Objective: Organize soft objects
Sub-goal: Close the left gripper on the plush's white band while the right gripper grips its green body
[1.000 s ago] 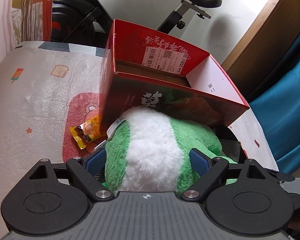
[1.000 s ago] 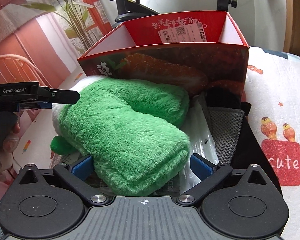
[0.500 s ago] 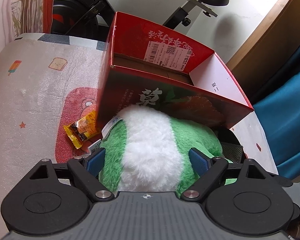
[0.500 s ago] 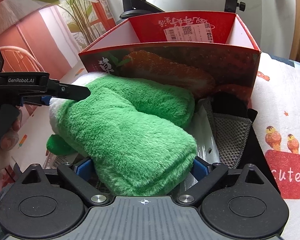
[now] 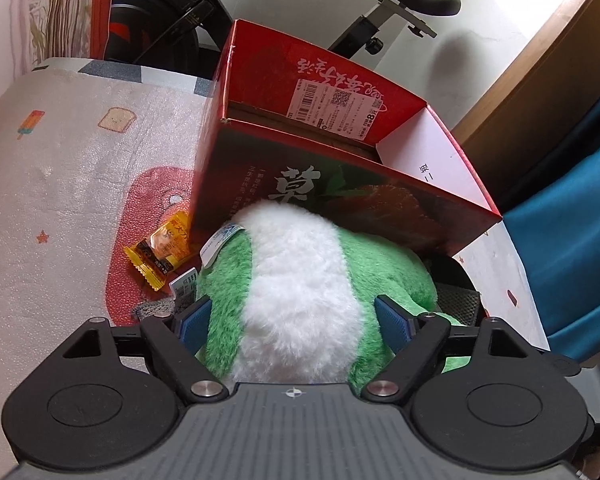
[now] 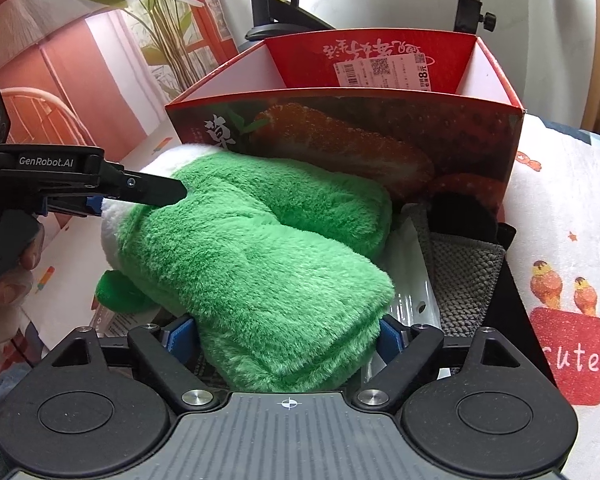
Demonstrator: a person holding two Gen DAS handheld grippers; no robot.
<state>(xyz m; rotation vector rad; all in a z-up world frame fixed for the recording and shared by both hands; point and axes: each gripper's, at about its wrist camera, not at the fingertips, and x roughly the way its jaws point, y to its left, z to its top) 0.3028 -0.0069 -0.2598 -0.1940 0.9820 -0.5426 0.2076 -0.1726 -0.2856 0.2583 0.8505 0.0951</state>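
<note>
1. Fluffy green-and-white plush toy: it lay on the patterned foam table cover, against the front wall of the open red cardboard box, not inside it.
2. My left gripper: jaws were closing, blue pads at either flank of the toy's white band, pressing into the fur.
3. My right gripper: jaws were closing round the toy's green end, pads sunk in the pile.
4. Grey knitted cloth: it lay just beside the toy, at the box's foot.
5. Orange candy wrapper: it lay left of the toy, near the box corner.
6. Clear plastic bag: partly under the toy.
</note>
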